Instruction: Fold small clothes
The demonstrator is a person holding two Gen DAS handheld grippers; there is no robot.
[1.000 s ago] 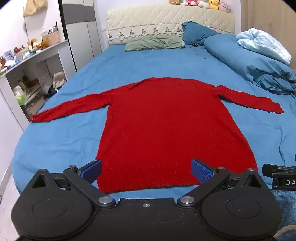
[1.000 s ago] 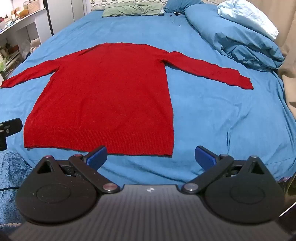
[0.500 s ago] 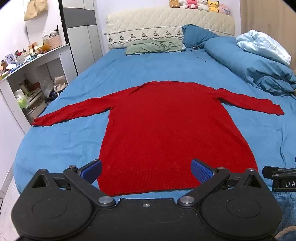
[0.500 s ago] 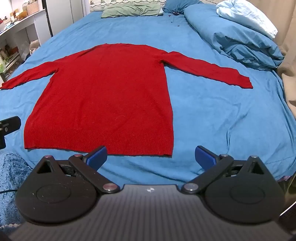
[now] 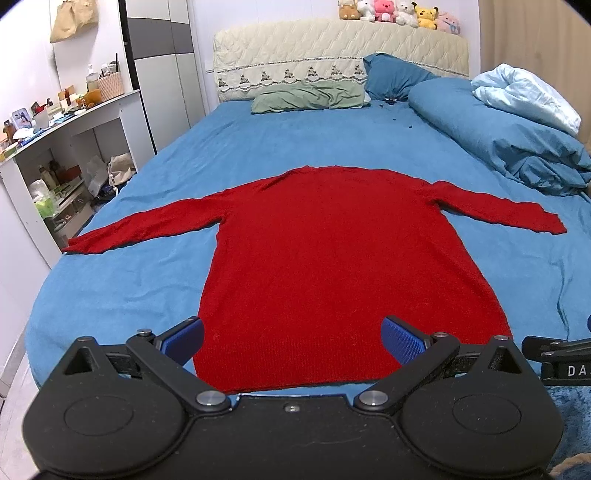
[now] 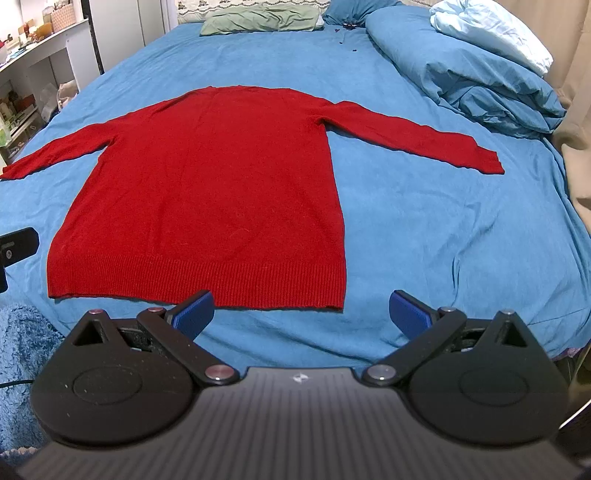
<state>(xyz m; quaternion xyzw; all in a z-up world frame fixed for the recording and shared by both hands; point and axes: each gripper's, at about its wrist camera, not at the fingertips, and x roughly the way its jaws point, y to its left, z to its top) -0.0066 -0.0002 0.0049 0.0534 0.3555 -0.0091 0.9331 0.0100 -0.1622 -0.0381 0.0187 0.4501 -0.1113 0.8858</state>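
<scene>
Left-wrist view: your left gripper [image 5: 291, 341] hangs near the foot of the bed with its two blue-padded fingers [image 5: 183, 338] spread wide and nothing between them. Ahead lies the red long-sleeved knitted sweater [image 5: 332, 266], spread flat on the blue bed sheet [image 5: 295, 140], hem nearest you and neckline toward the headboard. Both sleeves stretch outward, the left sleeve [image 5: 147, 227] reaching almost to the left edge of the mattress. The pads frame the hem's left portion; whether they touch the fabric cannot be told. At the far right edge, a black part of your other gripper shows.

Right-wrist view: your right gripper [image 6: 301, 314] likewise has its blue pads [image 6: 408, 314] held well apart, gripping nothing. The ribbed hem [image 6: 207, 284] of the sweater [image 6: 214, 177] lies just beyond the left pad; the right pad sits over bare sheet [image 6: 443, 229], beside the garment's right lower corner. The right sleeve [image 6: 413, 136] points toward a rumpled blue duvet [image 6: 480, 88].

Background: a quilted cream headboard [image 5: 332, 48] topped with small plush toys [image 5: 399, 11], a green pillow [image 5: 310, 98], and a cluttered white desk [image 5: 66, 125] to the left of the bed.
</scene>
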